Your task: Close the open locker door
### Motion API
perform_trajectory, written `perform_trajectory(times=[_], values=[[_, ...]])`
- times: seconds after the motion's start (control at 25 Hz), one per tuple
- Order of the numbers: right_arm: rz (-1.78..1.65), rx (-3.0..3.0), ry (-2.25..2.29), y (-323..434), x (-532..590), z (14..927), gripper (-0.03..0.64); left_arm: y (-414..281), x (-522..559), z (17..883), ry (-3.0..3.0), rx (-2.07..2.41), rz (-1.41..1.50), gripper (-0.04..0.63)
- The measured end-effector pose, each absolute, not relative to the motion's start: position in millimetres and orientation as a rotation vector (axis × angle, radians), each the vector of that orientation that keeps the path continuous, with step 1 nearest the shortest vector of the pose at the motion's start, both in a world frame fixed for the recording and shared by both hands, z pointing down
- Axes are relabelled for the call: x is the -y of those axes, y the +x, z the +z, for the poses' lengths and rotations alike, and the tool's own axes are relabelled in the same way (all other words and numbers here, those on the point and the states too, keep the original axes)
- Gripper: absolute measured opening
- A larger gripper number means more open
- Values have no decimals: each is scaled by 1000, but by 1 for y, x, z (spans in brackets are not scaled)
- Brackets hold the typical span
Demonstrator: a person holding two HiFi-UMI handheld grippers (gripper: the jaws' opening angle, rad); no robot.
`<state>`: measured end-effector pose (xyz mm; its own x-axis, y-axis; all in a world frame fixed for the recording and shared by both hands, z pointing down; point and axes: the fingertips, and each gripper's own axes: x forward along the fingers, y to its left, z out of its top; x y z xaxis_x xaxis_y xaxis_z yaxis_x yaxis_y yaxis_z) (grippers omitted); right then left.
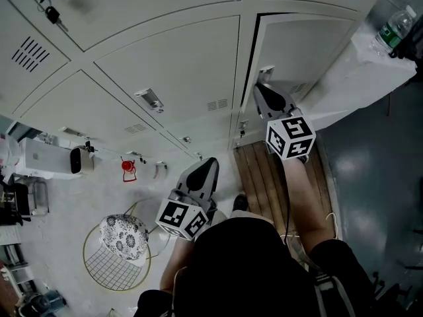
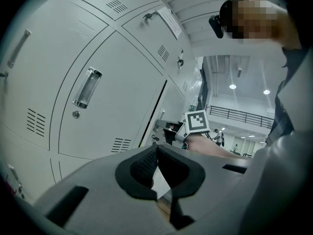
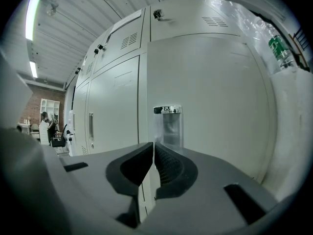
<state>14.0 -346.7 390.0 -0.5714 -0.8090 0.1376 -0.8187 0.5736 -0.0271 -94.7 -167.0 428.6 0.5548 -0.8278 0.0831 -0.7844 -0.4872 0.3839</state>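
The locker door [image 1: 304, 51] stands slightly ajar at the right end of the bank of lockers; a dark gap [image 1: 254, 51] shows along its left edge. The right gripper [image 1: 262, 90] points at the door face just beside the handle [image 3: 167, 124], jaws pressed together with nothing between them. Contact with the door cannot be confirmed. The left gripper [image 1: 209, 164] hangs lower and clear of the lockers, its jaws likewise together and empty. The step in hand appears to be the closing push. The next move likely calls for steady forward pressure on the door face near the handle until the gap disappears.
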Motion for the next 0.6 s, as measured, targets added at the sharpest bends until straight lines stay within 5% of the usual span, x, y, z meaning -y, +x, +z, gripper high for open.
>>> perform_trajectory(times=[0.6], values=[[124, 2664, 1408, 10, 364, 393, 14, -98, 167, 430, 2408, 1317, -155, 18]])
